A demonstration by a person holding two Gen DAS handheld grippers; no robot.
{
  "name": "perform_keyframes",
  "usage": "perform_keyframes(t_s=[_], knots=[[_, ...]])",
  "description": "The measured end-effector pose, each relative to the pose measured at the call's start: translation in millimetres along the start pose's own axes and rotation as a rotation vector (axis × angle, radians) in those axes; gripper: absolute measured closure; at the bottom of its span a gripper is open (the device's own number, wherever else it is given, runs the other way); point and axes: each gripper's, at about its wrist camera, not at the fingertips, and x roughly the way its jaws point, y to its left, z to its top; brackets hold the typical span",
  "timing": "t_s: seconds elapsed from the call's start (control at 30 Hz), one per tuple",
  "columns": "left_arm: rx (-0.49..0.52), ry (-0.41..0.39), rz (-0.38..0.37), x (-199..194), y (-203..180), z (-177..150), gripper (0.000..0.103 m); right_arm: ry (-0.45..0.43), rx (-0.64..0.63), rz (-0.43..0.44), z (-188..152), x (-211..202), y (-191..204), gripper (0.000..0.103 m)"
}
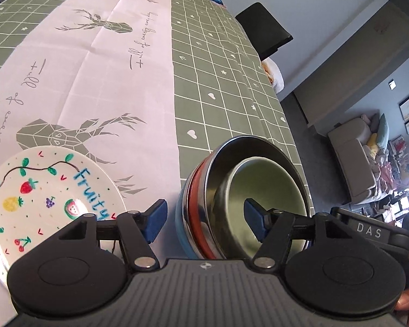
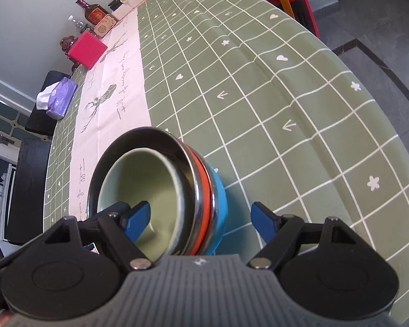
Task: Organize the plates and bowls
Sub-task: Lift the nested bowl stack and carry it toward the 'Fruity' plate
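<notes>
Left wrist: fingers straddle bowls

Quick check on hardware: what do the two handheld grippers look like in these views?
Both match: left gripper and right gripper have blue pads on their fingers, black linkage arms with silver pivot pins, two round black discs and a ribbed grey body with a small logo. A black block marked "DAS" sits at the left view's right edge. No cables or sleeves visible.

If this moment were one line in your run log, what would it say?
left gripper: open, straddling bowl stack rim | right gripper: open, straddling opposite rim | green bowl: nested innermost | fruit plate: beside stack, untouched
</notes>
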Motion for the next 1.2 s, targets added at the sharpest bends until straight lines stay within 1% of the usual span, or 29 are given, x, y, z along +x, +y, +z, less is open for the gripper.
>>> perform_keyframes(t_s=[0.2,0.37,0.43,0.6,0.63,0.67,0.77,0.9,1.0,1.13,1.2], knots=[[-0.041,0.035,-0.029,7,6,-3,0.028,0.023,0.021,0.013,-1,2,-2,0.024],[-0.111,0.098,-0.098,15,18,-1,0.029,0.050,0.026,0.013,-2,7,-2,0.024],[-0.119,0.121,-0.113,18,20,0,0.029,0.052,0.026,0.005,-2,8,-2,0.025],[-0.127,0.171,-0.107,25,20,4,0.033,0.064,0.030,-0.023,-1,13,-2,0.026],[-0.138,0.178,-0.108,27,21,4,0.033,0.072,0.030,-0.026,-1,14,-2,0.029],[-0.142,0.181,-0.107,28,21,4,0.033,0.081,0.031,-0.028,-2,16,-2,0.035],[-0.141,0.195,-0.100,32,20,4,0.034,0.102,0.040,-0.012,-3,19,-4,0.041],[-0.141,0.208,-0.086,34,21,4,0.034,0.099,0.042,-0.010,-4,18,-4,0.042],[-0.116,0.208,-0.071,33,19,6,0.034,0.099,0.044,-0.008,-4,18,-4,0.042],[-0.077,0.199,-0.057,32,14,8,0.040,0.095,0.058,-0.009,-3,17,-6,0.042],[-0.047,0.195,-0.056,34,11,7,0.041,0.093,0.063,-0.009,-3,17,-7,0.042]])
